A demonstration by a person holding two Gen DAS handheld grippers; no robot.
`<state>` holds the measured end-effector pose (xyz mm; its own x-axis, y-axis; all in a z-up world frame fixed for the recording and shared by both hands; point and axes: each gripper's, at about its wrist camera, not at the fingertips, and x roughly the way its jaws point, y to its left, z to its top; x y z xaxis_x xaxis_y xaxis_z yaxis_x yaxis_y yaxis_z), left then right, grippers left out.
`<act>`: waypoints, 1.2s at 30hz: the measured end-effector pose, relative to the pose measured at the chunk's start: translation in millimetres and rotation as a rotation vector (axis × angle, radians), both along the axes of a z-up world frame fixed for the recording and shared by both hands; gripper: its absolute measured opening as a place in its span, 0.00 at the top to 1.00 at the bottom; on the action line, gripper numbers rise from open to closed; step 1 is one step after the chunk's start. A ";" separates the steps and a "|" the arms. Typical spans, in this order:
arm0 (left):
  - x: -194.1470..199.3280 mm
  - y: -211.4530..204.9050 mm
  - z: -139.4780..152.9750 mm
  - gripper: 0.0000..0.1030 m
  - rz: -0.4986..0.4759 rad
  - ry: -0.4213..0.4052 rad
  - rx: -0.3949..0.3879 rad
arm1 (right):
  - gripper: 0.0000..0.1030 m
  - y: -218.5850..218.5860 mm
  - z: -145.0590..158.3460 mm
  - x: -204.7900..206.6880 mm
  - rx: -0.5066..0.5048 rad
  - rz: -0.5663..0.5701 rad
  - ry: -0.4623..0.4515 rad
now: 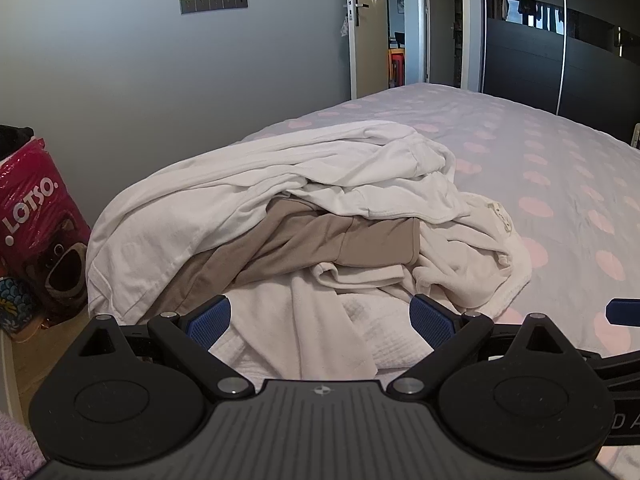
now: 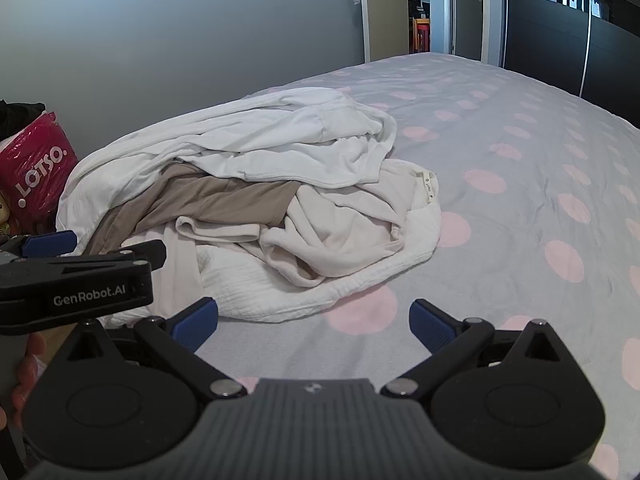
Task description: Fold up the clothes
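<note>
A heap of crumpled clothes lies on the bed: a white garment [image 1: 260, 176] on top, a tan garment [image 1: 304, 240] under it, a cream garment [image 1: 464, 256] at the right and a white textured cloth [image 1: 384, 320] at the front. The heap shows in the right wrist view too, with the white garment [image 2: 280, 136], the tan garment [image 2: 216, 200] and the cream garment [image 2: 344, 232]. My left gripper [image 1: 320, 320] is open and empty just above the heap's near edge. My right gripper [image 2: 314, 326] is open and empty over the bedsheet to the right of the heap.
The bed [image 1: 560, 168] has a grey sheet with pink dots. A pink LOTSO bag [image 1: 36, 216] stands on the floor at the left by the grey wall. An open door [image 1: 396, 32] and a dark wardrobe [image 1: 532, 60] are beyond the bed.
</note>
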<state>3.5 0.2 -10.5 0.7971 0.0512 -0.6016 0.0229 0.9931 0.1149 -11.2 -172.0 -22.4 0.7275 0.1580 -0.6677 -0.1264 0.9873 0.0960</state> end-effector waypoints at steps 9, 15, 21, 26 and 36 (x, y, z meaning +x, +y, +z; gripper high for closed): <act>20.4 14.0 -8.0 0.05 0.035 0.025 -0.021 | 0.01 3.3 -4.8 18.8 -0.008 0.025 -0.011; 42.0 23.8 -3.7 0.09 0.044 0.046 -0.019 | 0.01 7.0 -2.0 44.2 0.005 0.058 -0.008; 79.9 27.2 1.0 0.30 -0.042 0.079 -0.005 | 0.13 19.4 0.5 86.0 -0.003 0.090 -0.018; 121.2 19.5 4.2 0.37 -0.164 0.088 0.022 | 0.31 24.6 -6.1 124.2 -0.034 0.102 -0.003; 188.4 -0.6 -11.4 0.49 -0.312 0.018 0.067 | 0.38 -19.8 -42.8 191.6 0.217 -0.091 0.109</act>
